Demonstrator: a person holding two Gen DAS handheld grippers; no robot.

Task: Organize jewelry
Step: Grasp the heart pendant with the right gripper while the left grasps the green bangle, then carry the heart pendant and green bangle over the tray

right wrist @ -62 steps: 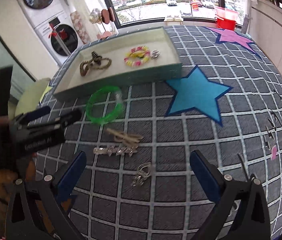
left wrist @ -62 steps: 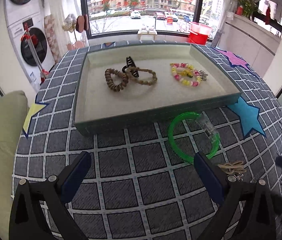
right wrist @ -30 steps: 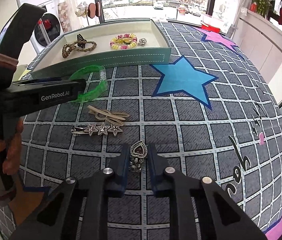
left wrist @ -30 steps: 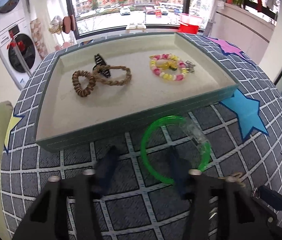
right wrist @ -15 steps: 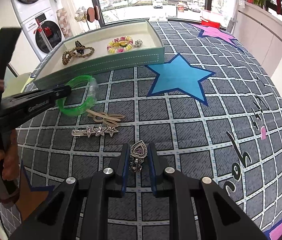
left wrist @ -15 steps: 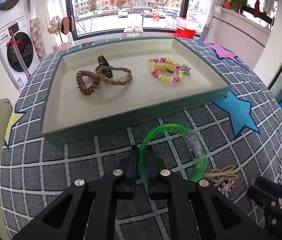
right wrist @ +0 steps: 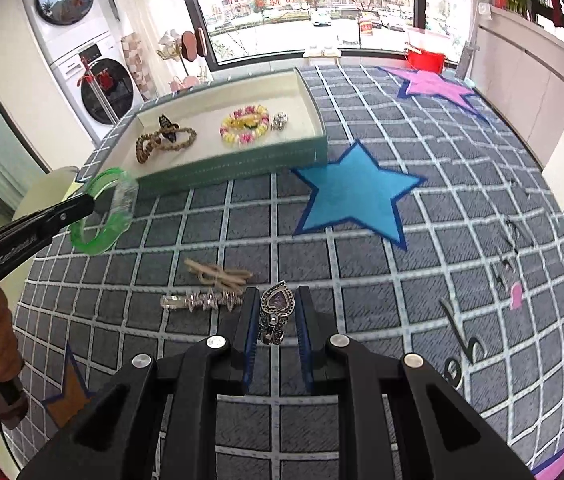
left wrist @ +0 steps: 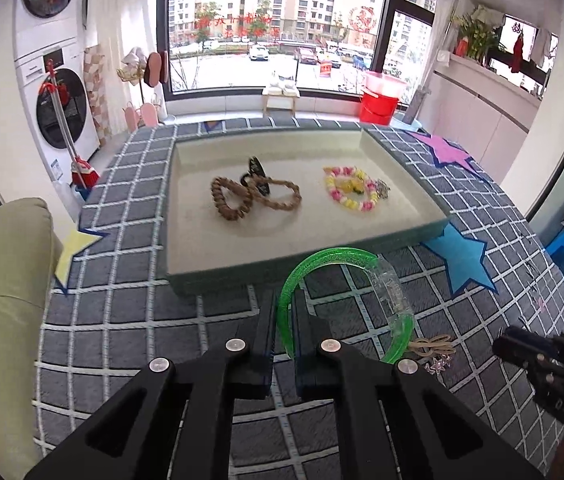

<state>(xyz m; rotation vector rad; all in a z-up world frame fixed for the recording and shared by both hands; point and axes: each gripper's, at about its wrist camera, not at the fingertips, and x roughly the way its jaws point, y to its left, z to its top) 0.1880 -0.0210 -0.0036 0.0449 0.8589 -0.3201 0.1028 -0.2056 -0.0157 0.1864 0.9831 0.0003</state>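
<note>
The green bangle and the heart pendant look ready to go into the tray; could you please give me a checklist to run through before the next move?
1. Left claw shut on the green bangle: ok.
2. Bangle lifted off the cloth: ok, seen raised in the right wrist view.
3. Right claw shut on the heart pendant: ok.
4. Free floor in the tray near its front wall: ok.
5. Pendant clear of the star hair clip: ok.
6. Firmness of the bangle grip: cannot tell.
</note>
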